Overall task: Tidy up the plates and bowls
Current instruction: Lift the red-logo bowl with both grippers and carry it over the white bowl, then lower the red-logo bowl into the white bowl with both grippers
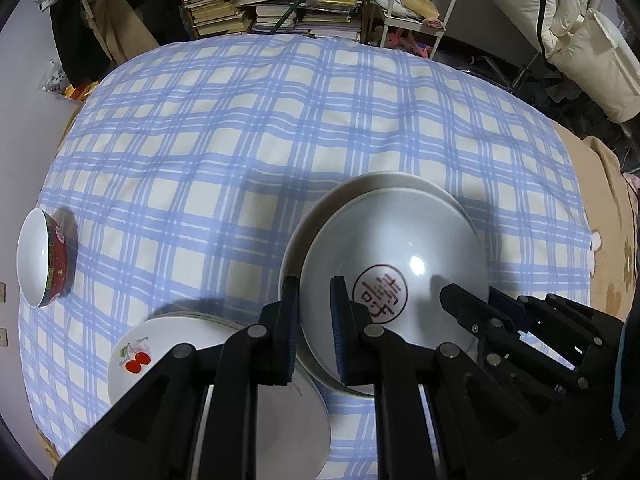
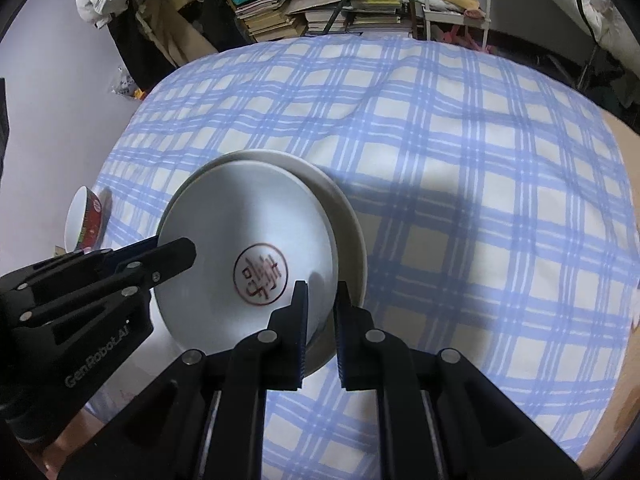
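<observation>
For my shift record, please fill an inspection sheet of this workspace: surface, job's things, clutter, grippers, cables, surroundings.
Surface: blue-and-white checked cloth, wrinkled.
Job's things: white ceramic plate with red round emblem, held over a larger white plate; white plates with cherry print, stacked; red-sided bowl with white inside, near the cloth's left edge.
Clutter: nothing seen on the cloth.
Grippers: left gripper and right gripper shut on the emblem plate's opposite rims.
Cables: nothing seen.
Surroundings: stacked books, white wire rack.

Cluttered home room: stacked books (image 1: 224, 8), bedding (image 1: 580, 40).
</observation>
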The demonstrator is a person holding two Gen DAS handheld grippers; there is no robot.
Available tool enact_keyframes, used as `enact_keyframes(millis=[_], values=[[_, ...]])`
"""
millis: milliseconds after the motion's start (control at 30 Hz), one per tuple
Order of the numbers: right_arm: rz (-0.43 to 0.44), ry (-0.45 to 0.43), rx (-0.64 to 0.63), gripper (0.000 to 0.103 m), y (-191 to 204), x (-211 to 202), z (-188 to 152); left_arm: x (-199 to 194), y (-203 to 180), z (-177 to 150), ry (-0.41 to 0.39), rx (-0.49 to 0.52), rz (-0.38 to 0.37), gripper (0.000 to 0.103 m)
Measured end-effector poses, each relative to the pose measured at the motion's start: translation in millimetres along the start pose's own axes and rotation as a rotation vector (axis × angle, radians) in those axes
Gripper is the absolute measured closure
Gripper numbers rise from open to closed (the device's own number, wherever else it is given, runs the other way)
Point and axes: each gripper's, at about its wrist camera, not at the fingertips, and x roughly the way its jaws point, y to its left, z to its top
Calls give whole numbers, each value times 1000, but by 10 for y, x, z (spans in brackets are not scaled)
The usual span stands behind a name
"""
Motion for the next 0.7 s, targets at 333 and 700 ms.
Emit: enact_keyframes(millis=[333, 700], values=[[15, 13, 10, 90, -40, 7, 19, -60, 24, -42, -7, -6, -11, 89], [-7, 3, -14, 90, -10, -30, 24, -107, 50, -49, 1, -6, -19, 89]])
